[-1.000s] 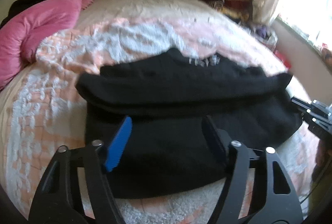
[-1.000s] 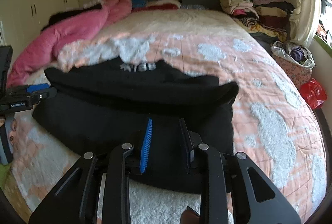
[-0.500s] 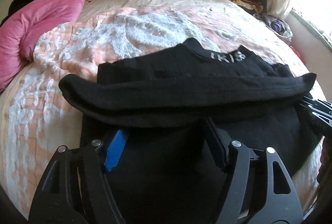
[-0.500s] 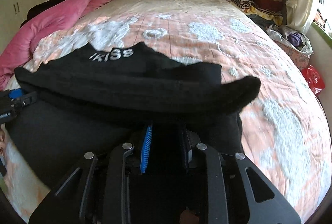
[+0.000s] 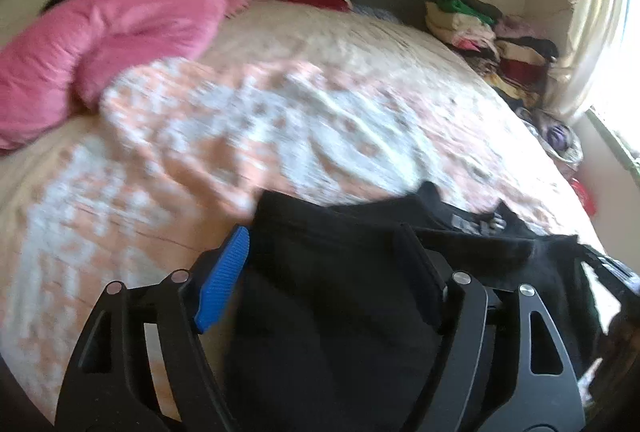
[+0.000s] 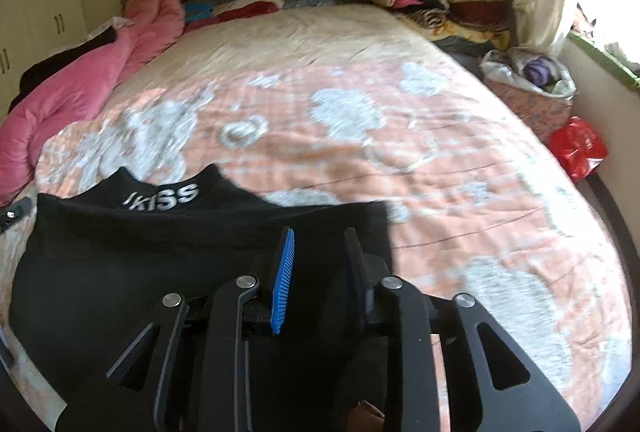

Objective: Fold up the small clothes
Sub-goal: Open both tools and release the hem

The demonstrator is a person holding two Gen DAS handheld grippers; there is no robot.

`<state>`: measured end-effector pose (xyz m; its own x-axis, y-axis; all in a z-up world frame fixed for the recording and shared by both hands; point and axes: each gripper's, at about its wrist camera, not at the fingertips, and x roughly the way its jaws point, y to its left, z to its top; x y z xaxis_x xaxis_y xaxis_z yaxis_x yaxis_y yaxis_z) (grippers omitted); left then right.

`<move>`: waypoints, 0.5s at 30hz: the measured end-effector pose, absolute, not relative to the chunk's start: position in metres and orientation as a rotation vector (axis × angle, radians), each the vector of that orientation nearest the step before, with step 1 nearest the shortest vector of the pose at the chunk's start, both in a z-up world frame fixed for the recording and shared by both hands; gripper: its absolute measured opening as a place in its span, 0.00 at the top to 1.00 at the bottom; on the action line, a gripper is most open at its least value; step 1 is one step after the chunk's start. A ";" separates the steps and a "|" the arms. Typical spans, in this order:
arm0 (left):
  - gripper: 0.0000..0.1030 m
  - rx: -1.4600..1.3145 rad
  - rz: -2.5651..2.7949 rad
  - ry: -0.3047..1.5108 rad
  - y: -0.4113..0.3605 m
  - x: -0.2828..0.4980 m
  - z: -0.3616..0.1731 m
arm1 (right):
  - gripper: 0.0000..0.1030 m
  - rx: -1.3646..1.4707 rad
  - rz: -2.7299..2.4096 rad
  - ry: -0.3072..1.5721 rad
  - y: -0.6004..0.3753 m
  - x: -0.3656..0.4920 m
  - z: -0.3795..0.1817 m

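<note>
Claws (image 5: 320,264) (image 6: 318,264) both opening over black garment (image 6: 160,272); bedspread (image 6: 440,152) beyond lies bare.

Your black garment (image 6: 120,280) lies folded flat on the bedspread, directly ahead of and beneath both tools. Its collar, lettered "KISS" in white, points away from you.
</note>
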<state>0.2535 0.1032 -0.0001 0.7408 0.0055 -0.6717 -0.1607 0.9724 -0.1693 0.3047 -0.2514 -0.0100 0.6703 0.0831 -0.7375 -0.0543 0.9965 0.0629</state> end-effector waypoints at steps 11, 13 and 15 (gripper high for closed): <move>0.44 -0.271 0.032 0.875 0.137 0.270 -0.036 | 0.59 0.037 0.030 0.923 -0.271 0.318 -0.036; 0.83 -0.271 0.021 0.866 0.135 0.270 -0.037 | 0.80 0.062 0.056 0.911 -0.270 0.316 -0.035; 0.95 -0.285 -0.004 0.859 0.135 0.269 -0.037 | 0.90 0.068 0.052 0.894 -0.269 0.313 -0.032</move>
<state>0.2687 0.1345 -0.0370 0.6555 -0.1179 -0.7459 -0.1108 0.9620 -0.2494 0.3127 -0.2694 -0.0321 0.6254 0.0734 -0.7768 -0.0166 0.9966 0.0807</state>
